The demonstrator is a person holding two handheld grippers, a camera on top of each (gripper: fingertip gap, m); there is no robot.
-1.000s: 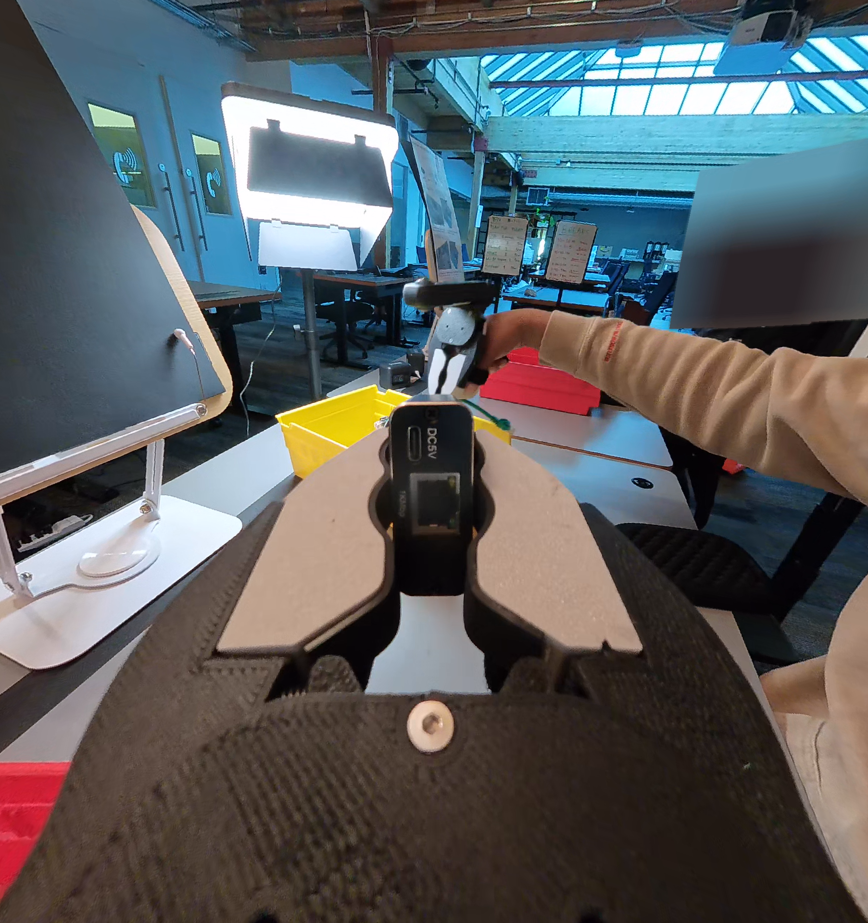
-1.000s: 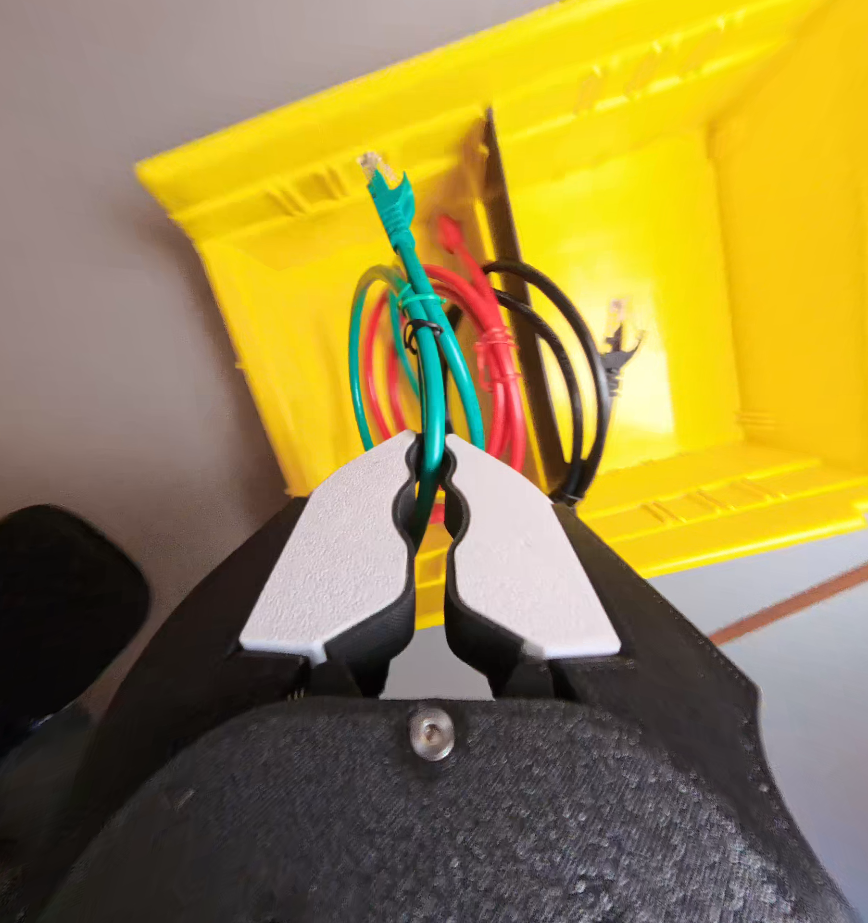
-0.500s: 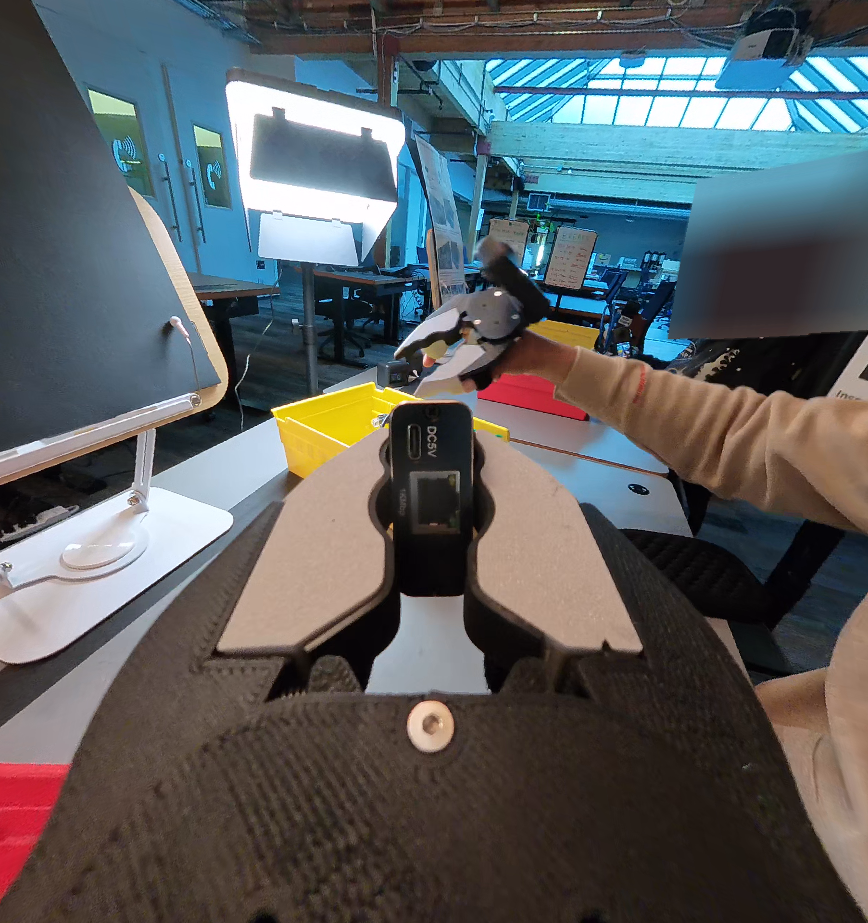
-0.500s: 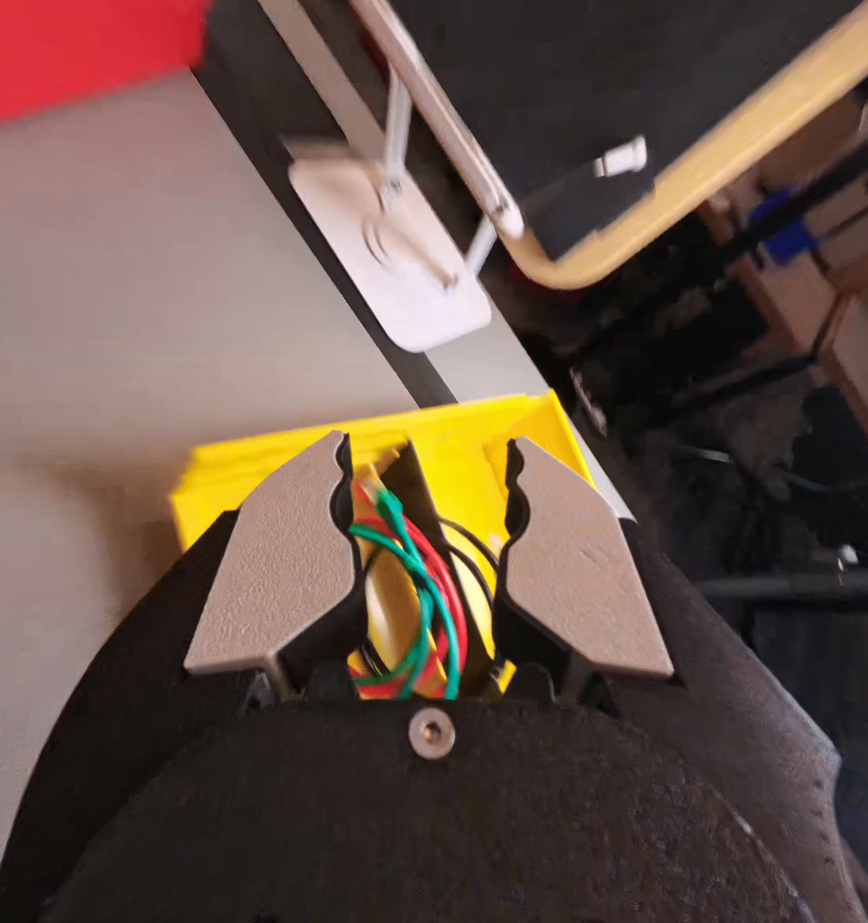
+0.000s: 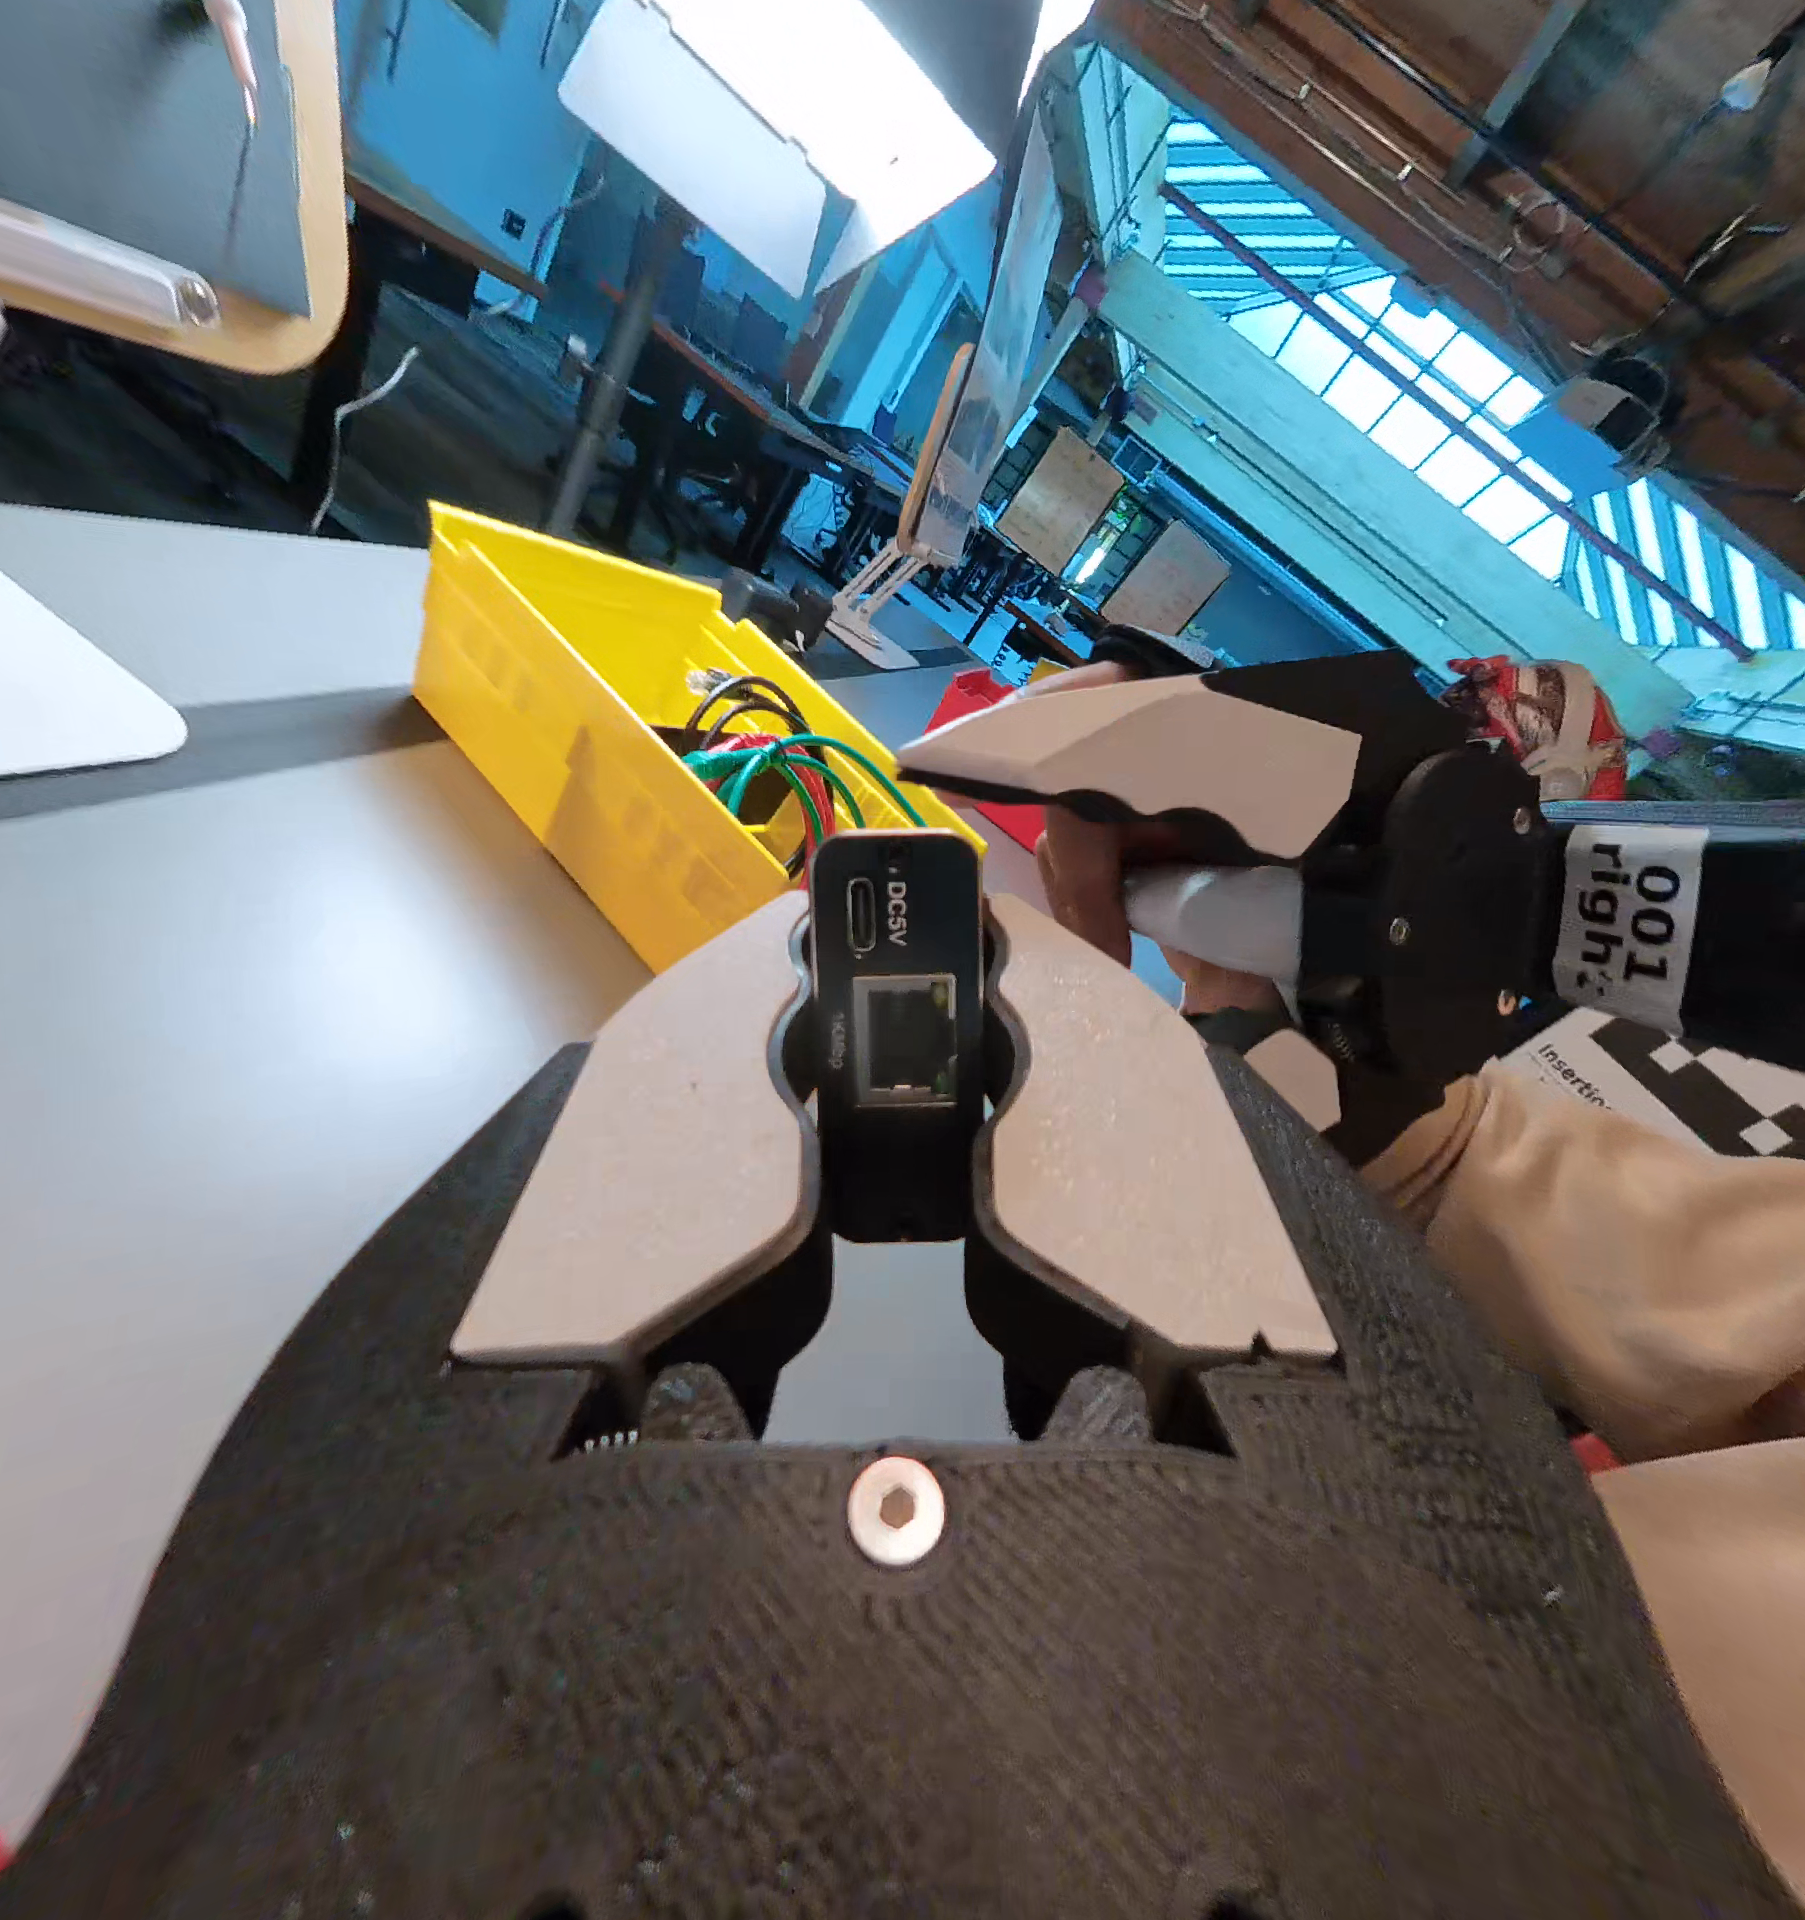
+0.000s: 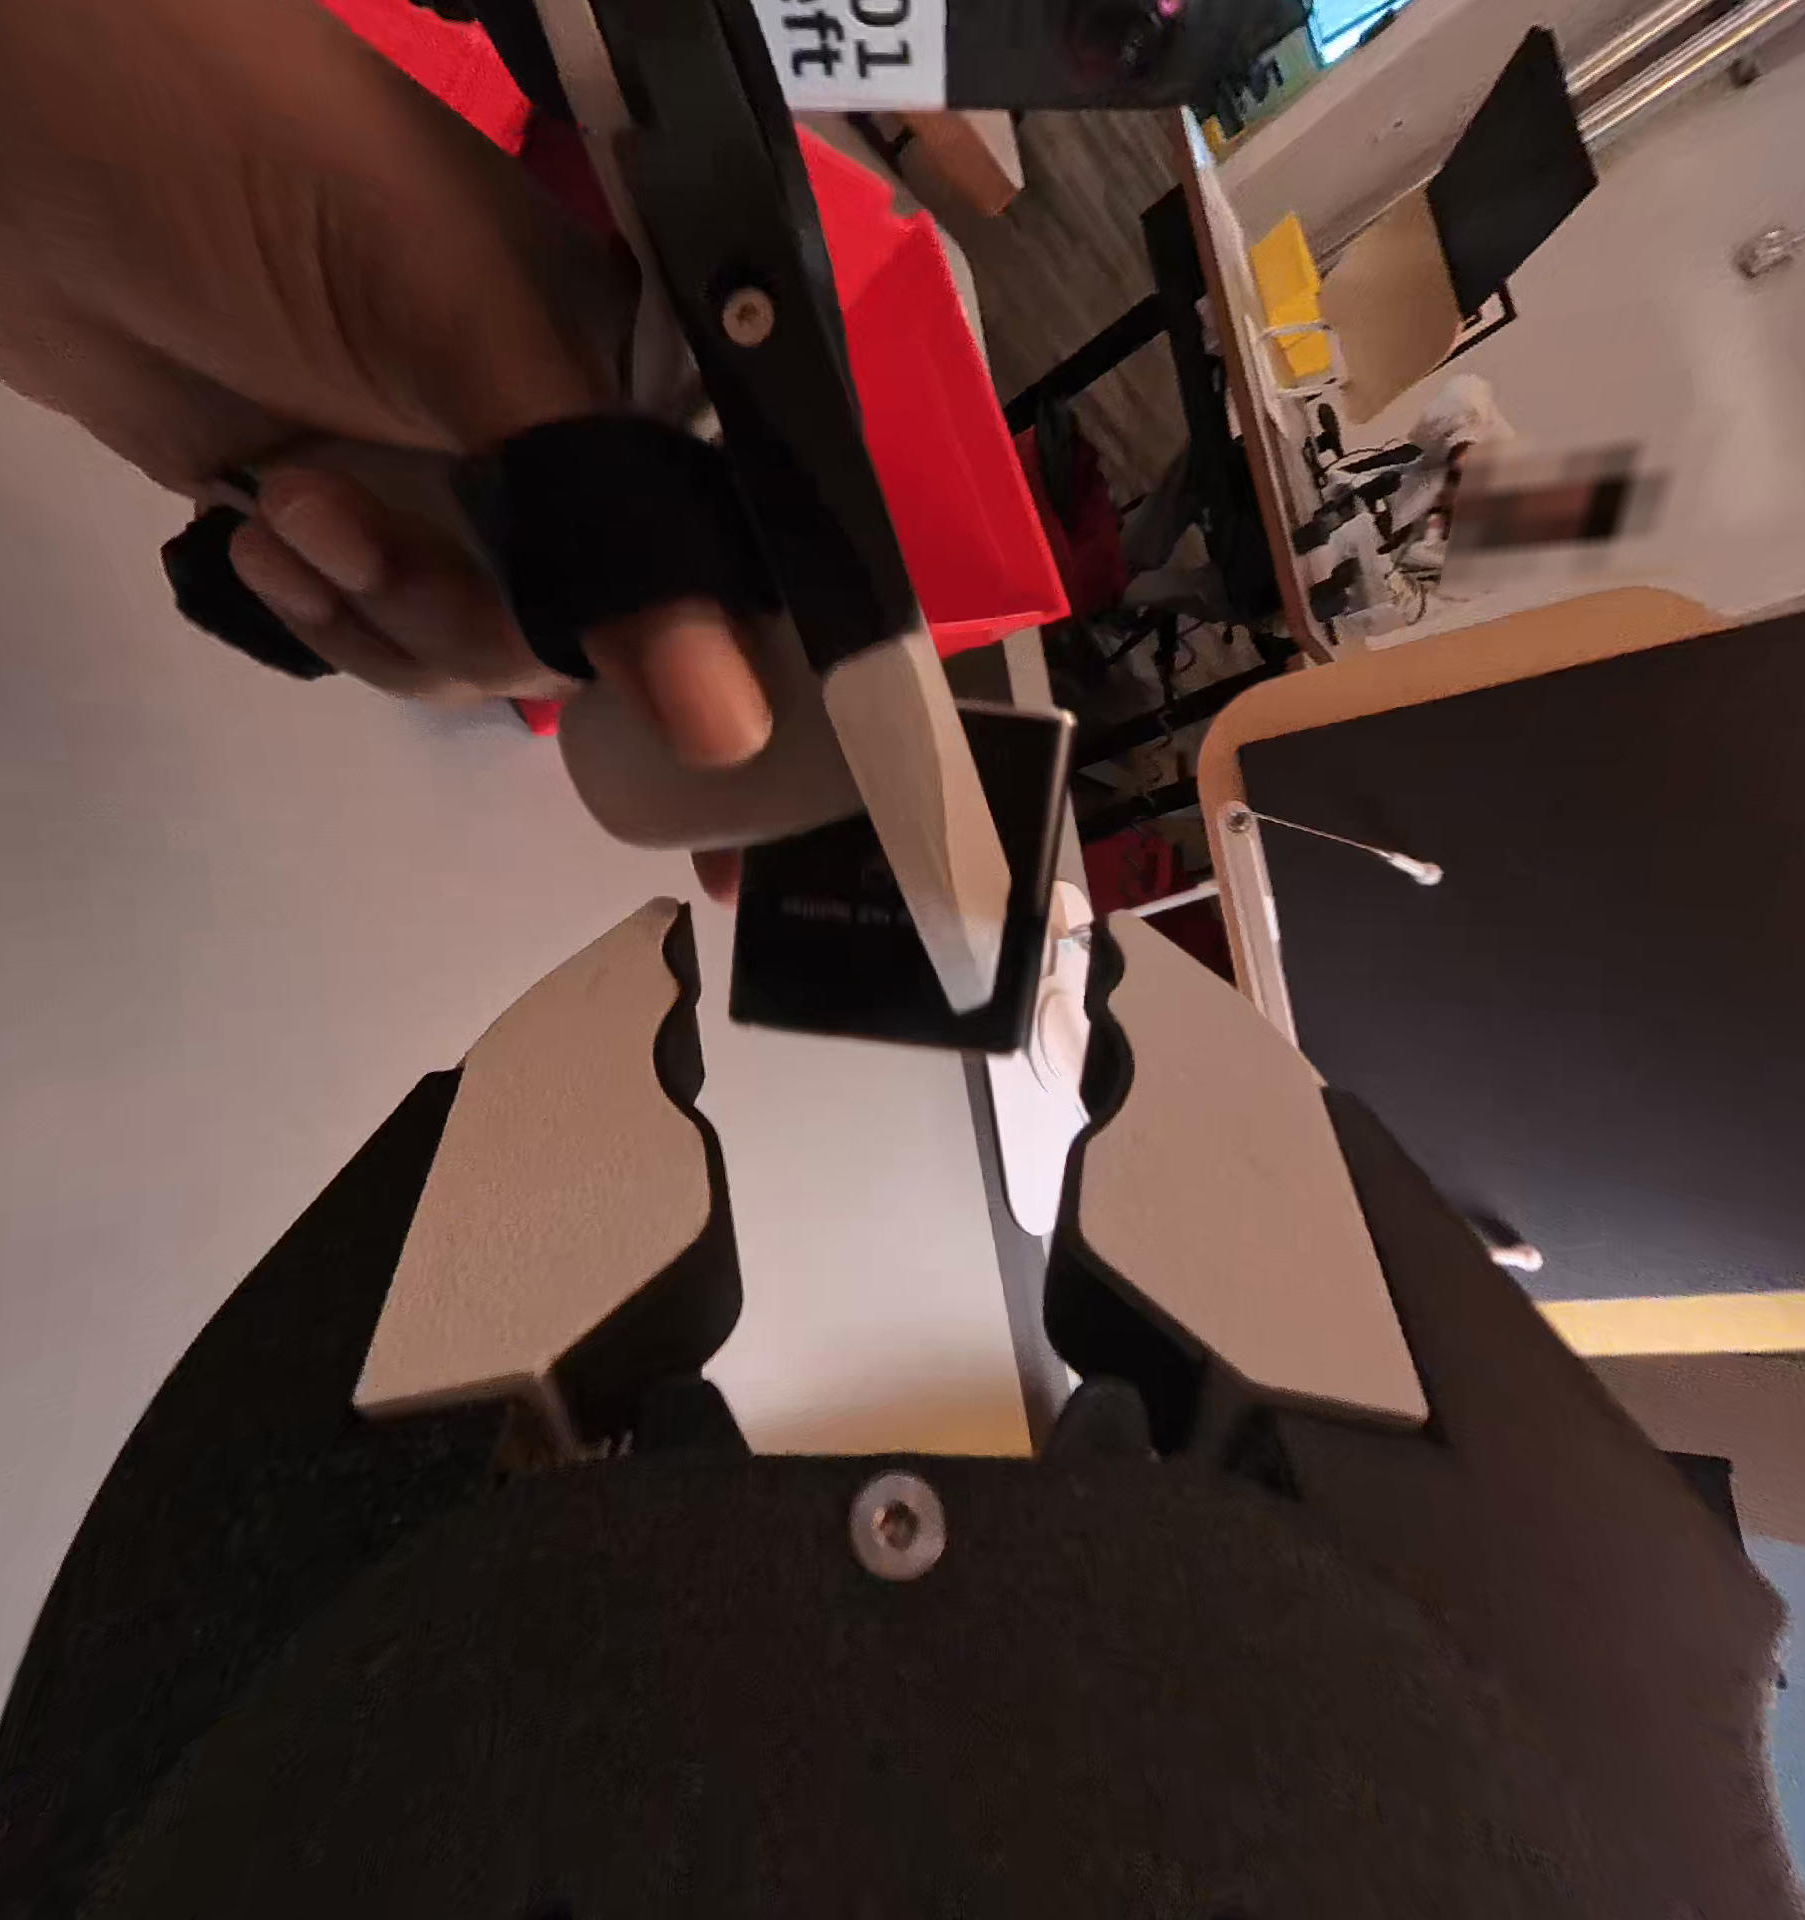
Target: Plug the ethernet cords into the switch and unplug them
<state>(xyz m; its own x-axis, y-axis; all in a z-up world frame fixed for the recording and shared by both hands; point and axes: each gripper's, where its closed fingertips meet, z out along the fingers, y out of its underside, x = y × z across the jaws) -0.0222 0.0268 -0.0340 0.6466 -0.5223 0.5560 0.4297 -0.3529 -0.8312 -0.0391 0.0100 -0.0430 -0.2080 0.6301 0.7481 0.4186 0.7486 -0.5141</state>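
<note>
My left gripper (image 5: 896,940) is shut on a small black switch (image 5: 898,1132), held above the grey table with its network port facing the camera. Green (image 5: 786,767), red and black ethernet cords lie coiled in a yellow bin (image 5: 565,717) behind it. My right gripper (image 6: 893,925) is open and empty, just short of the switch (image 6: 825,956), which the left gripper's finger (image 6: 934,852) clamps from the side. In the left wrist view the right gripper (image 5: 1023,831) hovers to the right of the switch, past the bin's near end.
A white stand (image 5: 36,665) with a black board (image 6: 1552,987) stands at the table's edge. A red bin (image 6: 929,416) sits behind the left hand. A sheet with a black and white pattern (image 5: 1729,1091) lies under the right arm.
My right gripper let go of the green cord into the yellow bin, opened, and swung away from the bin to face the switch. My left gripper tilted, still holding the switch.
</note>
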